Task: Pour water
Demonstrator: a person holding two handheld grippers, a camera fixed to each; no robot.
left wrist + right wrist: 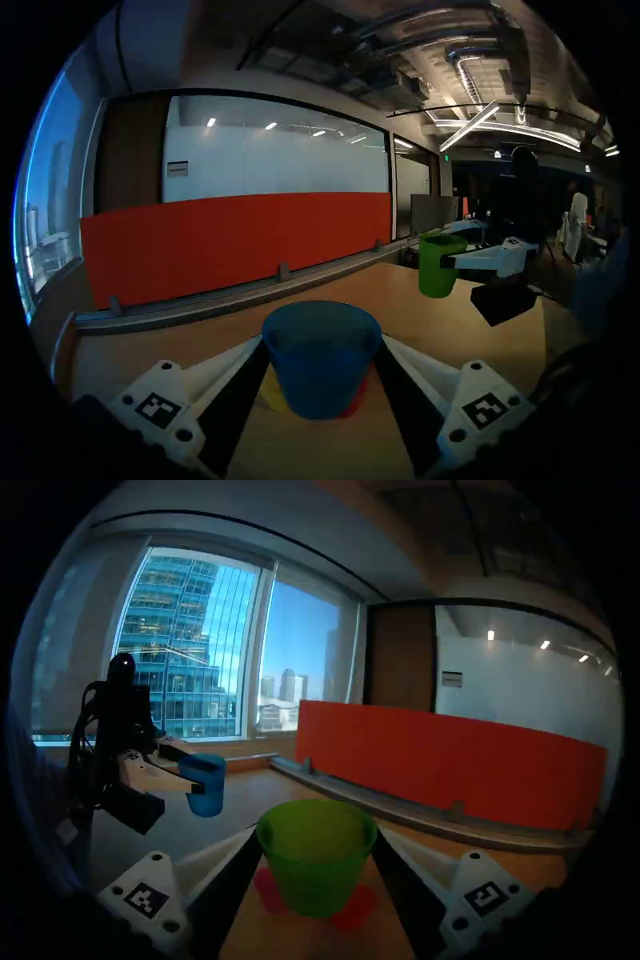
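Note:
In the left gripper view a blue cup (322,358) stands upright between my left gripper's (322,376) fingers, which press on both its sides. The right gripper (460,260) shows farther off at the right, holding a green cup (438,264) above the wooden table (448,320). In the right gripper view that green cup (317,854) sits upright between my right gripper's (317,872) fingers, gripped on both sides. The left gripper (184,780) with the blue cup (203,794) appears at the left, held above the table. I cannot see water in either cup.
An orange partition (240,240) with a grey rail runs along the table's far edge. Large windows (200,648) face tall buildings. A person in white (574,220) stands far off at the right. Red and yellow marks (352,908) lie on the table under the cups.

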